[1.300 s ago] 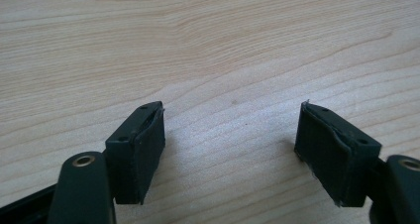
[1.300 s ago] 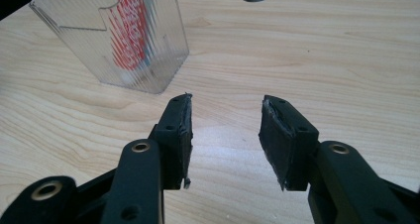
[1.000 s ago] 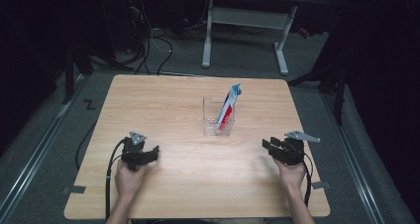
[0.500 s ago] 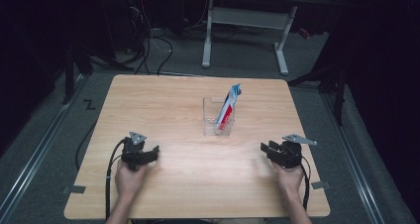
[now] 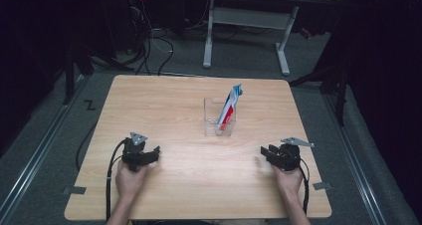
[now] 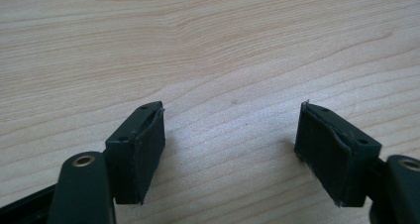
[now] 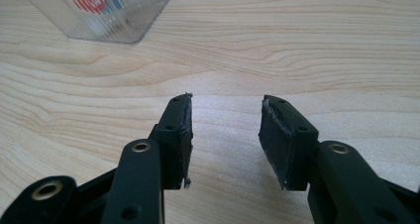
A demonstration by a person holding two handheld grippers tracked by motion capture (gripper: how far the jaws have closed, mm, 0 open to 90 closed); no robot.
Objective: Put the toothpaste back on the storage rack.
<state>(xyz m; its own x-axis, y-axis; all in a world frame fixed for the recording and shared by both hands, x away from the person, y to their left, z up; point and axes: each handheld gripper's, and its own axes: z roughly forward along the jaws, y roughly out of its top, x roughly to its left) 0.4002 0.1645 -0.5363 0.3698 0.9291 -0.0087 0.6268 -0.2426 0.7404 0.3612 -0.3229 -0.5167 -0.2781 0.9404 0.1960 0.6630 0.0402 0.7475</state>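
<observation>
A clear plastic holder (image 5: 219, 119) stands at the middle of the wooden table (image 5: 164, 100). A blue, white and red tube (image 5: 231, 103) leans upright in it. My left gripper (image 5: 154, 154) rests near the front left of the table, open, with bare wood between its pads (image 6: 141, 144). My right gripper (image 5: 264, 153) sits near the front right, open and holding nothing, its jaws turned towards the holder. In the right gripper view the holder's base (image 7: 99, 13) is at the top left, well beyond the fingertips (image 7: 181, 130).
The table's front edge (image 5: 199, 216) runs just behind both hands. A desk frame (image 5: 244, 21) and cables (image 5: 149, 41) stand on the floor beyond the far edge. Cables trail from each gripper off the front edge.
My right gripper has shifted slightly left and towards the table's front edge. The left gripper, holder and tube have stayed put.
</observation>
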